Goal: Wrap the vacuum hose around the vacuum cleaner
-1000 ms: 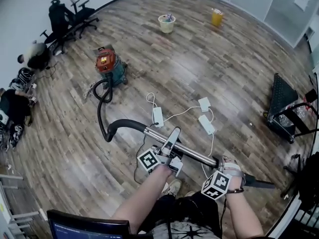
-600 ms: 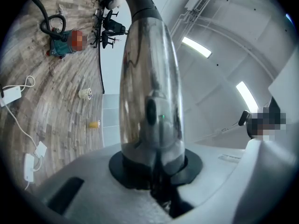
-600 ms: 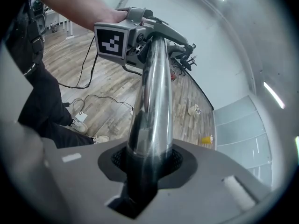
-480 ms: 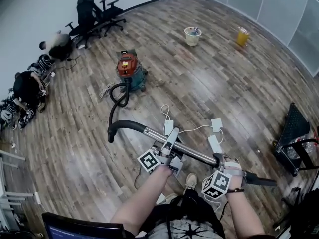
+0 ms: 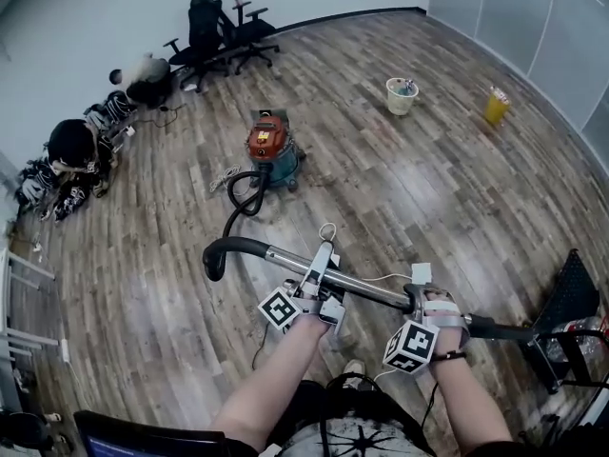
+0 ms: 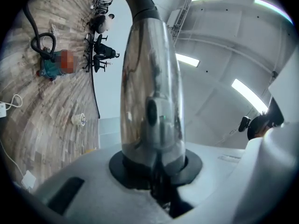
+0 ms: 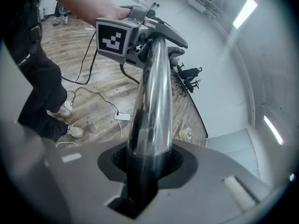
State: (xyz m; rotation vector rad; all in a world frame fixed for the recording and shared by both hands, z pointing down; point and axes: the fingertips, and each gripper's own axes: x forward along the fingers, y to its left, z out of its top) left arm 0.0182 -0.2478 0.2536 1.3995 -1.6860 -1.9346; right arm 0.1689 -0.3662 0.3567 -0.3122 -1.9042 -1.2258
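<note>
The vacuum cleaner (image 5: pixel 269 147), red on top with a teal body, stands on the wood floor ahead of me. Its black hose (image 5: pixel 249 193) loops over the floor and rises to a curved black handle (image 5: pixel 221 251). That handle joins the metal wand (image 5: pixel 366 291), which I hold level above the floor. My left gripper (image 5: pixel 320 267) is shut on the wand near the handle end. My right gripper (image 5: pixel 428 305) is shut on it further right. In the left gripper view the wand (image 6: pixel 152 92) fills the jaws, with the vacuum cleaner (image 6: pixel 52 65) far off. In the right gripper view the wand (image 7: pixel 152 101) runs up to the left gripper's marker cube (image 7: pixel 114 38).
Office chairs (image 5: pixel 224 29) and dark bags (image 5: pixel 71 150) line the far left wall. A pale bucket (image 5: pixel 402 95) and a yellow container (image 5: pixel 496 108) stand at the back right. White power bricks with cables (image 5: pixel 420 272) lie near my feet. A black rack (image 5: pixel 571 303) stands at the right.
I have walked towards the vacuum cleaner, which now sits nearer and more central in the head view. Both grippers carried the wand along and kept their grip.
</note>
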